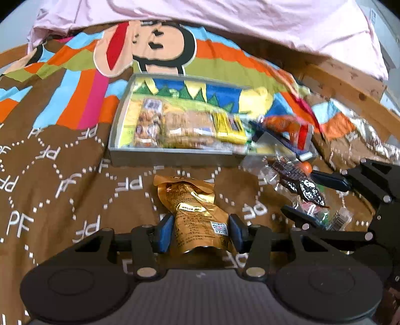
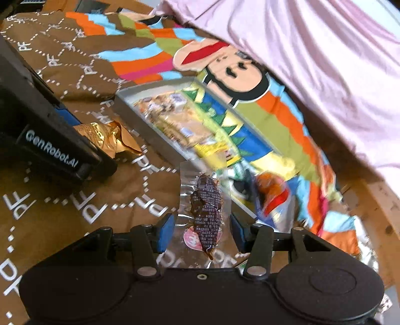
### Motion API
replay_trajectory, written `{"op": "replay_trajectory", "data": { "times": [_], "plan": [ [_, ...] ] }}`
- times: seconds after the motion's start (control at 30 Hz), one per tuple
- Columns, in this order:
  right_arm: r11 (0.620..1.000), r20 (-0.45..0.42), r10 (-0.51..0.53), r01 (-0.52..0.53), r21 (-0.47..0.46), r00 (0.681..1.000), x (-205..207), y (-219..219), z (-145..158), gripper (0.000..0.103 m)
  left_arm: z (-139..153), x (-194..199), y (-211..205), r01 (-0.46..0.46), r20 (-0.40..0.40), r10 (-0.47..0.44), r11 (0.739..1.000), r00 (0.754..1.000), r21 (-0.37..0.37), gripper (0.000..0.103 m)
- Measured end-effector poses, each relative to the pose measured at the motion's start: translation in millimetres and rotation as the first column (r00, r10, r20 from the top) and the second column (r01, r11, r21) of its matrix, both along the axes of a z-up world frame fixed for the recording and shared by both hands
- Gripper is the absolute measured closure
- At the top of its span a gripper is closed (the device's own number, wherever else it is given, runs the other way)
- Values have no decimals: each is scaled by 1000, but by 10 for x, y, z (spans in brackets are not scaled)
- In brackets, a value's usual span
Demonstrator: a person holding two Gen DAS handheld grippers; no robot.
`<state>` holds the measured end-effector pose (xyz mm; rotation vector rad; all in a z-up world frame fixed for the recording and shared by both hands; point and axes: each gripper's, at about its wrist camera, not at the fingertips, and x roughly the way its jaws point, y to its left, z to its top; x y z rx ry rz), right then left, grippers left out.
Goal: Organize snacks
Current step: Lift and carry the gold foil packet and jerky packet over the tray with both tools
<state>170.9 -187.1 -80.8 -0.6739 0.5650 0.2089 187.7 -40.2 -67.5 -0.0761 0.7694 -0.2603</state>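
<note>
A gold foil snack packet (image 1: 197,215) lies on the brown bedspread between the fingers of my left gripper (image 1: 201,233), whose blue pads press its sides. The packet's end shows in the right wrist view (image 2: 112,137) beside the left gripper's body (image 2: 55,147). A clear packet with a dark brown snack (image 2: 206,202) lies between the fingers of my right gripper (image 2: 202,232); the pads stand apart from its sides. The same packet (image 1: 297,177) and the right gripper (image 1: 317,197) show in the left wrist view. A grey tray (image 1: 172,158) holds several snack packets.
More snack packets (image 1: 282,130) are piled at the tray's right end. A pink blanket (image 1: 225,20) covers the back of the bed. A wooden bed frame (image 1: 350,85) runs along the right. The tray also shows in the right wrist view (image 2: 130,107).
</note>
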Motion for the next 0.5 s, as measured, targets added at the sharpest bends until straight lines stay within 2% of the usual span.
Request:
{"op": "replay_trajectory", "data": {
  "times": [0.23,0.37,0.5],
  "plan": [
    [998,158,-55,51,29,986,173,-80,131,52,270,248,29,-27,137,35,998,990,-59,52],
    [992,198,-98,80,98,975,373,-142,182,52,419,536,-16,-17,197,27,998,980,-55,52],
    [985,209,-122,92,148,970,638,-163,172,52,494,912,-72,-9,221,18,999,975,-41,52]
  ]
}}
